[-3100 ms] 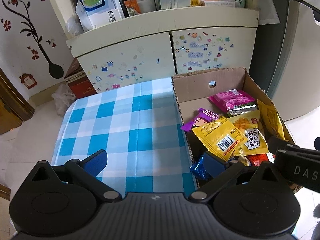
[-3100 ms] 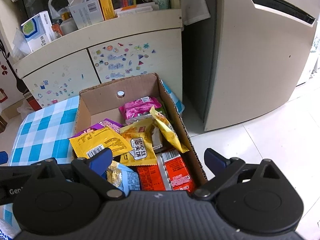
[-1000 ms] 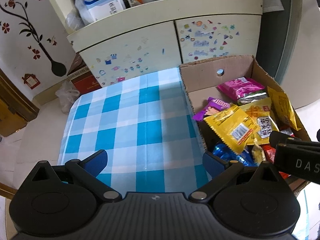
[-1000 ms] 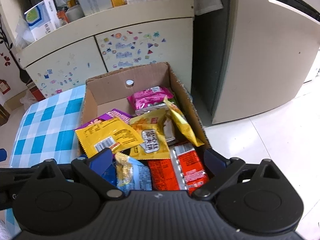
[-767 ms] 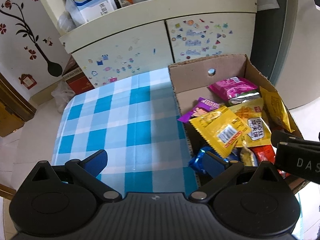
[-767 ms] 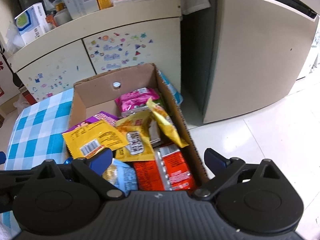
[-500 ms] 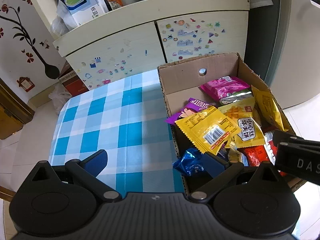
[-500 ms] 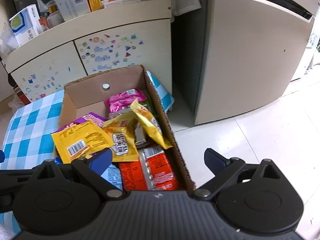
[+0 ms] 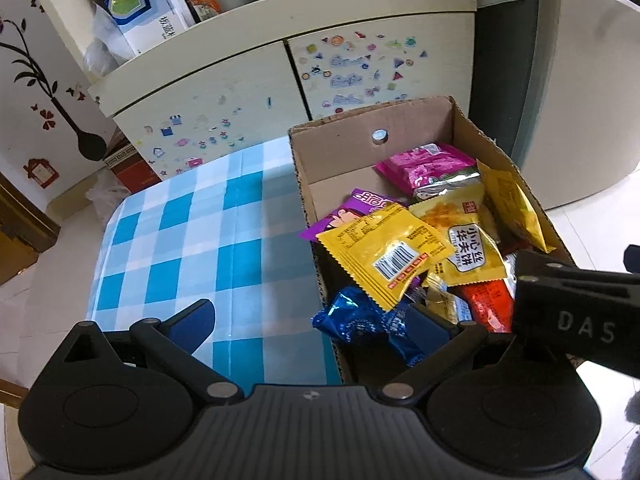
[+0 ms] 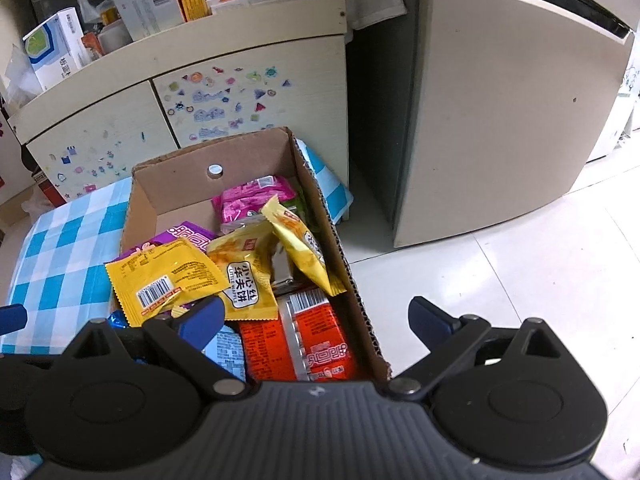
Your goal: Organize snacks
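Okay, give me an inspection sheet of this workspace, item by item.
Surface: blue checked tablecloth, bare where visible.
Job's things: cardboard box heaped with snack packets; blue packet hangs over its near left wall.
Clutter: nothing seen on the cloth.
Grippers: left gripper open, straddling the box wall; right gripper open, one finger inside the box, one outside.
Cables: nothing seen.
Surroundings: stickered cabinet, fridge, tiled floor.

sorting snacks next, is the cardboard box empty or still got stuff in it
Not empty. The open-topped cardboard box holds a loose pile of packets, among them a yellow packet and a pink packet.
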`<state>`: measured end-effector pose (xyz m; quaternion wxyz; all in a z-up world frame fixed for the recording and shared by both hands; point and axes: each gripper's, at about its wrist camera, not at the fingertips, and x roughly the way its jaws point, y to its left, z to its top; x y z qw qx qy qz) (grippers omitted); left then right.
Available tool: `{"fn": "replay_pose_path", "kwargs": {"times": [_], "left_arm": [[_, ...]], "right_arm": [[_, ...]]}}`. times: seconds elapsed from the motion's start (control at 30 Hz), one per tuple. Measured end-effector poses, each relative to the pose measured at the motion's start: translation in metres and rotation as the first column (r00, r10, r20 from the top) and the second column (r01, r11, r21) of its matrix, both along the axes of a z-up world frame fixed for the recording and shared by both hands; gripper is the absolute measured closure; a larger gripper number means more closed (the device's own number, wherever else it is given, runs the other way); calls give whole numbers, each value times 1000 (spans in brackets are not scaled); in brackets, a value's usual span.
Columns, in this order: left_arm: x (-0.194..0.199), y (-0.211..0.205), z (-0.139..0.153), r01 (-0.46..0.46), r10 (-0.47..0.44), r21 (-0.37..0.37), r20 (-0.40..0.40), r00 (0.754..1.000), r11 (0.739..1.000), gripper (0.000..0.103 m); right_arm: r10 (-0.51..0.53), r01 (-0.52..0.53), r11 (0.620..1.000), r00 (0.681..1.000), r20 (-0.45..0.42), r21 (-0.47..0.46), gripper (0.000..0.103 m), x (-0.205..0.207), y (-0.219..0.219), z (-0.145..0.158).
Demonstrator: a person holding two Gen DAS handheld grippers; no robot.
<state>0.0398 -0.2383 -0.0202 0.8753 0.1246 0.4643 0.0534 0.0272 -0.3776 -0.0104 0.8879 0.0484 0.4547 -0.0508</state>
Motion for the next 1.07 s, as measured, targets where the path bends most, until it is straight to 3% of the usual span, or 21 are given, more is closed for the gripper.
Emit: {"fn": "replay_pose_path", "kwargs": {"times": [1.07], "left_arm": [[-3, 6, 4, 29, -29, -14, 10, 1000, 999, 0]], "right_arm": [[3, -4, 1000, 1000, -5, -10, 5, 3, 7, -2]]}}
